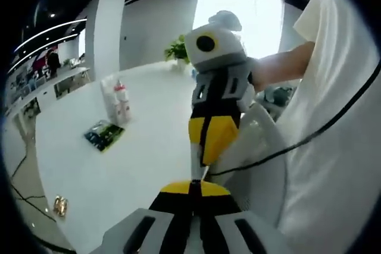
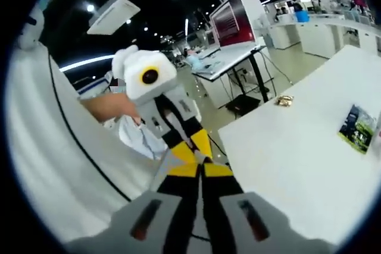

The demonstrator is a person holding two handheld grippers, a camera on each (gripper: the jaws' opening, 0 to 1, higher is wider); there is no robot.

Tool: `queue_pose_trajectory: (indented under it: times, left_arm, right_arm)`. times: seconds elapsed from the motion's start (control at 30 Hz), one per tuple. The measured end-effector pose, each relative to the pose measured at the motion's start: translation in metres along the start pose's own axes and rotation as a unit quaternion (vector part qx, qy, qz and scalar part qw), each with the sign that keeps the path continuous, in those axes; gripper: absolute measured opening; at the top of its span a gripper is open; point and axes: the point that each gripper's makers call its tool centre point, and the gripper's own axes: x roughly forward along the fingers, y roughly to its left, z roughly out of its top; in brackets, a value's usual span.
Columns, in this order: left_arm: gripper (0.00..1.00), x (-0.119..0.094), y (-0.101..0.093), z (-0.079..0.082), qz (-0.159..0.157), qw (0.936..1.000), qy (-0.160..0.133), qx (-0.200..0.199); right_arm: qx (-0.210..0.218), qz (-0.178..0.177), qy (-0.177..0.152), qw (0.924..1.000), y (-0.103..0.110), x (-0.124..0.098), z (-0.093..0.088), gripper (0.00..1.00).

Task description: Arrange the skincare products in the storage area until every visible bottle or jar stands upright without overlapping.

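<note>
A white bottle with a red cap (image 1: 122,102) stands upright far back on the white table (image 1: 149,165), beside a tall pale pack (image 1: 109,98). A green and black sachet (image 1: 104,135) lies flat in front of them; it also lies at the right edge of the right gripper view as the sachet (image 2: 358,129). My left gripper (image 1: 191,187) is shut and holds nothing. My right gripper (image 2: 199,168) is shut and empty too. The two point at each other, tips nearly touching, off the table's near edge: the right gripper (image 1: 203,160) hangs over my left, and the left gripper (image 2: 189,147) faces my right.
A small gold wrapper (image 1: 59,205) lies near the table edge, and the wrapper (image 2: 284,100) sits near a corner. The person's white shirt (image 1: 333,147) and forearm (image 1: 280,69) are close on one side. A desk with a monitor (image 2: 235,22) stands beyond the table (image 2: 297,165).
</note>
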Motion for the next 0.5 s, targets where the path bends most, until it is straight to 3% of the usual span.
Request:
queue_pose_trajectory:
  times: [0.13,0.2,0.27,0.5]
  left_arm:
    - [0.07,0.0,0.002,0.002,0.009,0.9997,-0.014,-0.019]
    - [0.19,0.0,0.005,0.004,0.019,0.9982,-0.029,-0.05]
    - [0.22,-0.002,0.007,0.012,0.024,0.9933,-0.068,-0.09]
    - [0.33,-0.007,0.014,0.01,0.039,0.9857,-0.093,-0.135]
  right_arm:
    - [-0.004,0.003,-0.012,0.9999,0.0,-0.002,0.001,0.01]
    - [0.002,0.002,-0.013,0.9999,-0.001,-0.003,-0.001,0.01]
    - [0.002,0.001,-0.019,0.9998,-0.001,-0.004,-0.001,0.01]
    - [0.023,0.004,-0.051,0.9984,-0.002,-0.014,0.003,0.01]
